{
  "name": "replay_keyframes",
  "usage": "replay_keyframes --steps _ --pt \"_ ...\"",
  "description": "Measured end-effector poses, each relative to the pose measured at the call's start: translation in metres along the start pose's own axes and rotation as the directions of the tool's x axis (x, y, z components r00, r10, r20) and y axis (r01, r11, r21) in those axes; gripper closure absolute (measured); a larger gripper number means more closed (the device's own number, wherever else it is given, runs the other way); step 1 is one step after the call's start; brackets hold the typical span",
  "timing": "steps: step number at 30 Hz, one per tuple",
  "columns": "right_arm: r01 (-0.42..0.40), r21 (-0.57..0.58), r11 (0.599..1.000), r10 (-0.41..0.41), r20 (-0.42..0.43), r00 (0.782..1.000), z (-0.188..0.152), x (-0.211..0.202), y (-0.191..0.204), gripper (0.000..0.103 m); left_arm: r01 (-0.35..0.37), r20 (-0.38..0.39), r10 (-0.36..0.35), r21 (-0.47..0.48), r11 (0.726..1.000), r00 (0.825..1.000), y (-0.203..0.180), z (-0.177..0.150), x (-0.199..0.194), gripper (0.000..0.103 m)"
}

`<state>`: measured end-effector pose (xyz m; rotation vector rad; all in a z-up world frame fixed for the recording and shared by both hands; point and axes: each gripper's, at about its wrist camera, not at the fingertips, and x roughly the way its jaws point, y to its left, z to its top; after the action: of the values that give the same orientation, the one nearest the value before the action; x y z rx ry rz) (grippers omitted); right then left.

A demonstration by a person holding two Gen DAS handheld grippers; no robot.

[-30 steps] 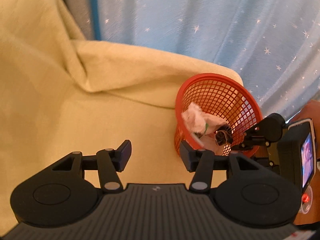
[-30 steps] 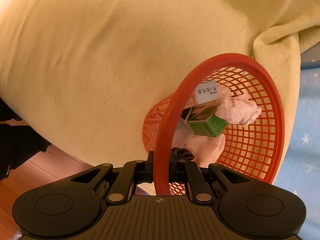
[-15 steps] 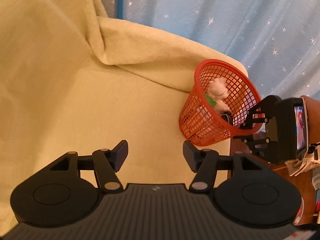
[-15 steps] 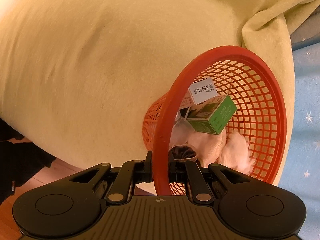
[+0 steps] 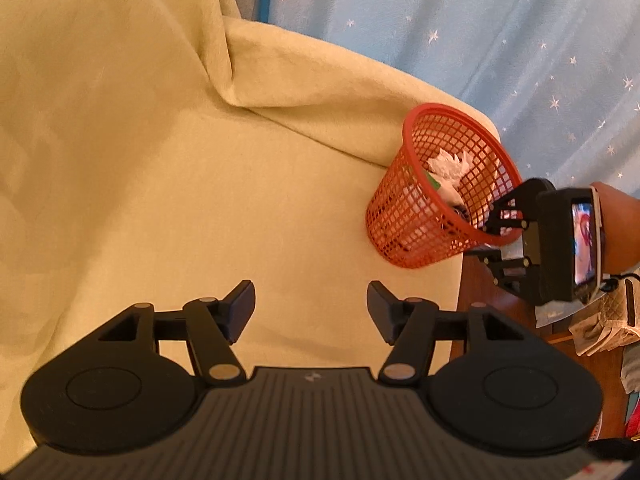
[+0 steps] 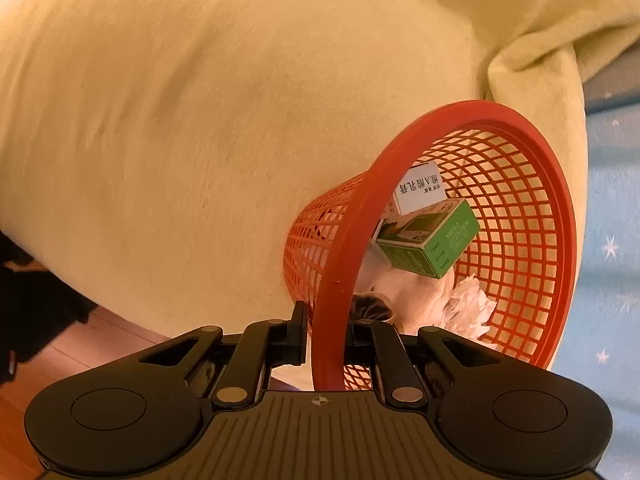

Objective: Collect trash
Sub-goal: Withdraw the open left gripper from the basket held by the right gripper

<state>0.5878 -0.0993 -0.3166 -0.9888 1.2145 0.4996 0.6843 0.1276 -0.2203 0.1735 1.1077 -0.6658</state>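
A red mesh wastebasket [image 5: 404, 216] sits tilted against the edge of a yellow-covered cushion [image 5: 200, 184]. My right gripper [image 6: 326, 334] is shut on the basket's rim [image 6: 332, 280]. Inside the wastebasket [image 6: 520, 216] lie a green carton [image 6: 430, 242], a white box [image 6: 418, 192] and crumpled white tissue [image 6: 468, 308]. In the left wrist view the tissue [image 5: 448, 166] shows at the top of the pile, and the right gripper [image 5: 490, 224] grips the rim from the right. My left gripper [image 5: 310, 308] hangs open above the cushion, well left of the basket, with nothing between its fingers.
A blue star-patterned curtain [image 5: 480, 40] hangs behind the cushion. A wooden surface [image 5: 492, 304] lies to the right of the cushion with cloth and papers [image 5: 600, 324] on it. A person's forearm [image 5: 618, 232] holds the right gripper. Wooden floor [image 6: 80, 356] shows below the cushion.
My left gripper has drawn back and away from the basket, which now looks smaller and farther right. The trash has shifted inside the basket; the tissue slid lower in the right wrist view.
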Motion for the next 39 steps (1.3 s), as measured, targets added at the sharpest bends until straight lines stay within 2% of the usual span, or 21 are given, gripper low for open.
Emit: replay_keyframes --steps 9,16,22,30,39 --pt "-0.031 0.023 0.999 0.03 0.043 0.999 0.004 -0.014 -0.009 0.095 -0.024 0.002 0.024 -0.003 1.0 1.0 -0.003 -0.025 -0.004 0.045" --pt "-0.038 0.013 0.999 0.038 0.066 0.997 0.007 -0.023 -0.009 0.095 -0.044 0.03 0.045 -0.044 0.998 0.999 0.0 -0.04 -0.002 0.044" --pt "-0.041 0.033 0.999 0.038 0.077 0.996 0.007 -0.035 -0.011 0.095 -0.034 0.041 0.038 -0.087 0.996 0.998 0.006 -0.051 0.001 0.044" --pt "-0.041 0.04 0.998 0.038 0.075 0.996 0.01 -0.045 -0.003 0.095 -0.047 0.049 0.051 -0.096 0.994 0.997 0.012 -0.046 -0.001 0.044" --pt "-0.039 0.05 0.998 0.034 0.09 0.995 0.009 -0.05 0.006 0.095 -0.043 0.062 0.046 -0.04 0.998 0.997 0.007 -0.034 0.001 0.044"
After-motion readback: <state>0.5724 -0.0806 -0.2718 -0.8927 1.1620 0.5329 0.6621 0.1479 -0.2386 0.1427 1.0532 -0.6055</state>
